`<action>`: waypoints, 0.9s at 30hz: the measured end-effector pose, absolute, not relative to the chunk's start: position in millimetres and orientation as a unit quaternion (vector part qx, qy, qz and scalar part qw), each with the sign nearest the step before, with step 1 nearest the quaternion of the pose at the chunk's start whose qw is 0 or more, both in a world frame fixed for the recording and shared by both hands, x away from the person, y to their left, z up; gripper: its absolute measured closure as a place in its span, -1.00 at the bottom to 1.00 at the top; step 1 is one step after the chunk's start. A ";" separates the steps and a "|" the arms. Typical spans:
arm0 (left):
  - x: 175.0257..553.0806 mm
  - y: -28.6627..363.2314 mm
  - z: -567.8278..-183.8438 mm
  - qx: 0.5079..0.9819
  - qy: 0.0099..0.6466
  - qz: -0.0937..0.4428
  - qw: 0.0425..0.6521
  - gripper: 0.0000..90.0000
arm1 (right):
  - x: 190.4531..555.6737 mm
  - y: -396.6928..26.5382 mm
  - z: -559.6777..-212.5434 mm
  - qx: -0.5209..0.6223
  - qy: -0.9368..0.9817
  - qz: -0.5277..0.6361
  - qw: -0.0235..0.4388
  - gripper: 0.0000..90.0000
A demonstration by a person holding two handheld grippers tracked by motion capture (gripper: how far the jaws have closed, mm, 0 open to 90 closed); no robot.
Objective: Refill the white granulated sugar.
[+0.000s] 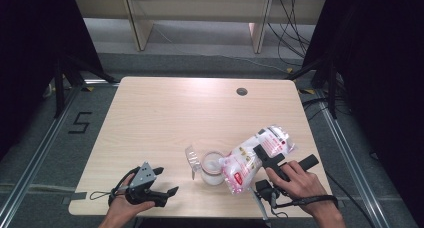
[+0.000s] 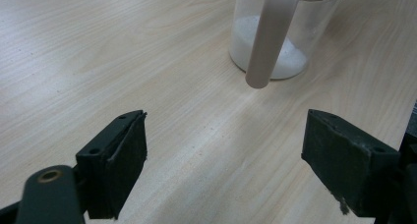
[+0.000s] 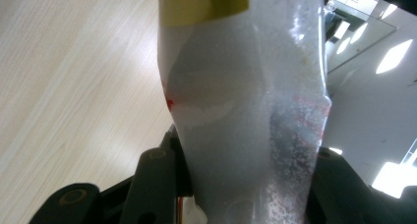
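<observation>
Pale wood table [image 1: 165, 113], grey floor [image 1: 45, 138], left tongs [image 1: 165, 180] released, right tongs [image 1: 261, 155] grasping bag [image 1: 260, 155]

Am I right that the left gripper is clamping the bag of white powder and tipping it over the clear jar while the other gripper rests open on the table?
Not quite: the right gripper clamps the bag of white powder, tipped over the clear jar. The high view shows this. The left gripper is the one resting open on the table.
</observation>
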State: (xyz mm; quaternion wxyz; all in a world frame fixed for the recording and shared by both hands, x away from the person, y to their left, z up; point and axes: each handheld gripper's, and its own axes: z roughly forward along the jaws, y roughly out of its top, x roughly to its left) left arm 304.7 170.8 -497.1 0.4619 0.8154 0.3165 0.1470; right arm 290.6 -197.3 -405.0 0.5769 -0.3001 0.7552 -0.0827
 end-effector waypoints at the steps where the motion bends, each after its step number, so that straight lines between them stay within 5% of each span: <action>1: 304.7 170.8 -497.1 0.815 0.317 0.147 0.462 -0.63 | 290.6 -197.3 -405.0 -0.300 0.755 -0.083 0.577 0.41; 27: 303.0 170.4 -496.9 0.810 0.327 0.146 0.464 -0.63 | 290.1 -195.9 -407.6 -0.298 0.756 -0.073 0.579 0.42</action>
